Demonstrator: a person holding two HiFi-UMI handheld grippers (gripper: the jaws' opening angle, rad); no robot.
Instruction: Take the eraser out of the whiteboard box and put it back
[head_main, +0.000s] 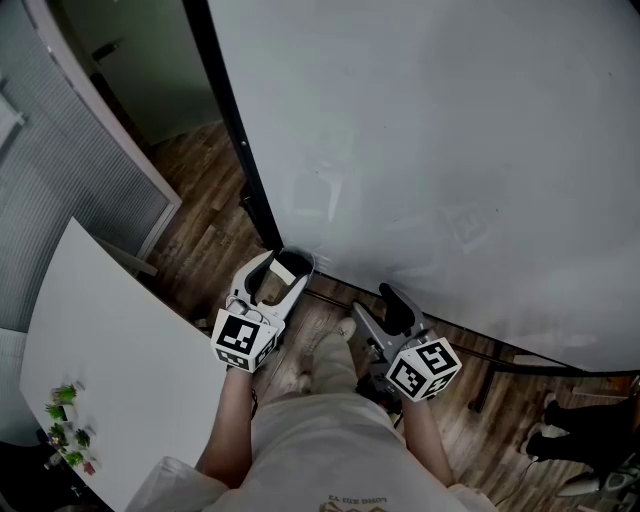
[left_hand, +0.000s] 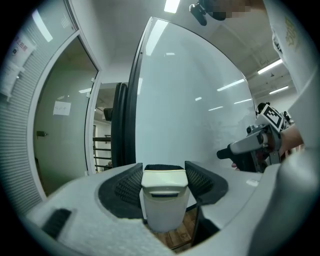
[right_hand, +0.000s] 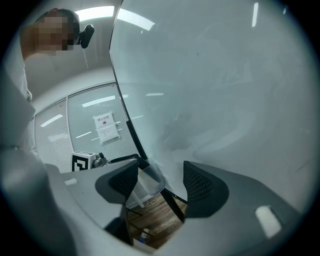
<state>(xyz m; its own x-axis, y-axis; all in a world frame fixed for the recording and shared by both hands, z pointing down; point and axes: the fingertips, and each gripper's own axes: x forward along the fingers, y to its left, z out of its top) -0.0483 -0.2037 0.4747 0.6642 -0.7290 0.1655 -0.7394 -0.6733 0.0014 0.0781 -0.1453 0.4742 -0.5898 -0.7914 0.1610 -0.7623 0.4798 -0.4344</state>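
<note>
Squeezing the eraser (left_hand: 162, 197) in the left tongs (left_hand: 163, 169), out of the box (right_hand: 149, 184) at the left edge of the whiteboard (head_main: 450, 150). Holding the right tongs (right_hand: 160, 172) apart, empty. Not yet putting it back.

A plank floor (head_main: 200, 240) is seen beneath a large whiteboard (head_main: 430, 150), which is edged by a black frame (head_main: 232, 140). A white table (head_main: 120, 350) is set at the left, with small plants (head_main: 68, 425) stood on it. A wall of slatted blinds (head_main: 60, 170) is seen beyond, with a paper notice (right_hand: 106, 127) fixed to it, and strip lights (left_hand: 171, 5) are lit overhead.
</note>
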